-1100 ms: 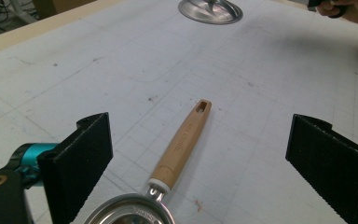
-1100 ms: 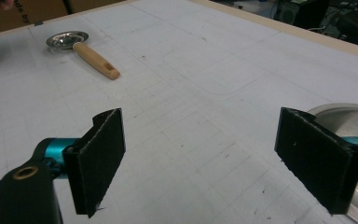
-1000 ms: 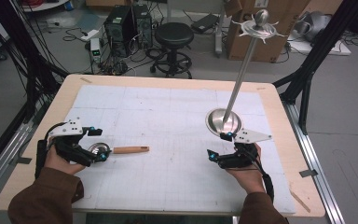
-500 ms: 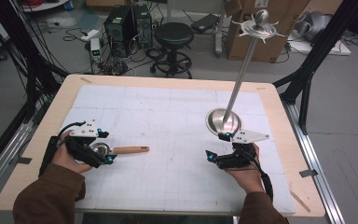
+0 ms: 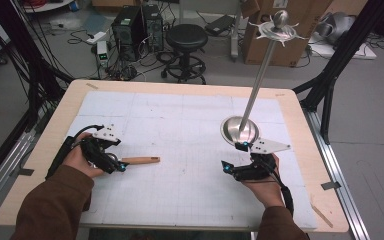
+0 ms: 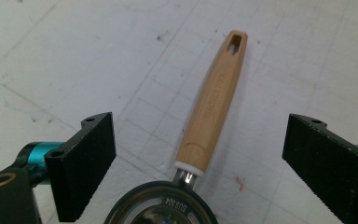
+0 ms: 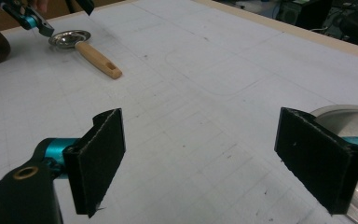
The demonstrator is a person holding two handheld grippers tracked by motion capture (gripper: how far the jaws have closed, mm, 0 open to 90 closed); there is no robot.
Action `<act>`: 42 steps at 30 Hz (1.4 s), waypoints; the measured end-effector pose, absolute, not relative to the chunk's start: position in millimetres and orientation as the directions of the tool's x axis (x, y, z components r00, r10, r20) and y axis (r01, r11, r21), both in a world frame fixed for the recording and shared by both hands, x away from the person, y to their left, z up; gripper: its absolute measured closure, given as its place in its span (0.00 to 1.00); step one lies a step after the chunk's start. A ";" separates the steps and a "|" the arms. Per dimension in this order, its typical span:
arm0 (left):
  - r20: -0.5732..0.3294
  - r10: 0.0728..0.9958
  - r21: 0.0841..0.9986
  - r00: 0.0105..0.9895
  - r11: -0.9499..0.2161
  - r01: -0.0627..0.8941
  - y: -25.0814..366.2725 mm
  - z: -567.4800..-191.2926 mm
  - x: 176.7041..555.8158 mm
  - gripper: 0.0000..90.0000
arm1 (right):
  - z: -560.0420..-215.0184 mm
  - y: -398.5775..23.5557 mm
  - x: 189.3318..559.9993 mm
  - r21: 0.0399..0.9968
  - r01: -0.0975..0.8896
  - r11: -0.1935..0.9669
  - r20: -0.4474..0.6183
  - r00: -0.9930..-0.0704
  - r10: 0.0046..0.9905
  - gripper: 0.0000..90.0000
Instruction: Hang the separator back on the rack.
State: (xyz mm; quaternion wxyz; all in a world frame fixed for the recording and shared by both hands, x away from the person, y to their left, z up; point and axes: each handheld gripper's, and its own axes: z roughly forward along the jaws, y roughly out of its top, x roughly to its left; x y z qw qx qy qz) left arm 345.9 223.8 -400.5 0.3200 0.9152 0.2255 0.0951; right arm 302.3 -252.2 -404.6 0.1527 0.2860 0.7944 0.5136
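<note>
A utensil with a round metal bowl (image 6: pixel 161 210) and a light wooden handle (image 6: pixel 214 100) lies on the white grid mat (image 5: pixel 190 180), with the handle (image 5: pixel 141 160) pointing right. My left gripper (image 5: pixel 116 159) hovers over the bowl end. It is open, with its jaws wide on either side of the handle's base (image 6: pixel 200 128) and touching nothing. My right gripper (image 5: pixel 231 157) rests open and empty on the mat, just in front of the round base (image 5: pixel 239 130) of a metal stand. In the right gripper view (image 7: pixel 204 121) the utensil (image 7: pixel 70 38) lies far off at the upper left.
The stand's slanted pole (image 5: pixel 257 85) rises to a hooked disc (image 5: pixel 278 30). Its base (image 7: pixel 349 116) lies beside my right jaw. The wooden table edge (image 5: pixel 45 145) frames the mat. A stool (image 5: pixel 186 37), computer cases and boxes stand on the floor behind.
My left gripper has slid right over the utensil's bowl, which now lies hidden under it in the high view. The right gripper and the stand have stayed still.
</note>
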 end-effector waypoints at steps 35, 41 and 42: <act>0.002 0.425 0.487 0.905 -0.791 0.371 212.1 -421.3 352.1 0.61 | -405.3 -251.8 302.5 0.901 0.301 0.313 0.055 -0.794 0.605 0.17; 0.010 0.431 0.476 0.902 -0.796 0.375 212.5 -420.8 351.4 0.66 | -405.2 -251.2 302.4 0.901 0.298 0.316 0.051 -0.795 0.605 0.17; 0.011 0.437 0.475 0.900 -0.794 0.380 212.3 -420.8 351.1 0.65 | -405.3 -251.1 302.4 0.901 0.297 0.317 0.050 -0.796 0.603 0.17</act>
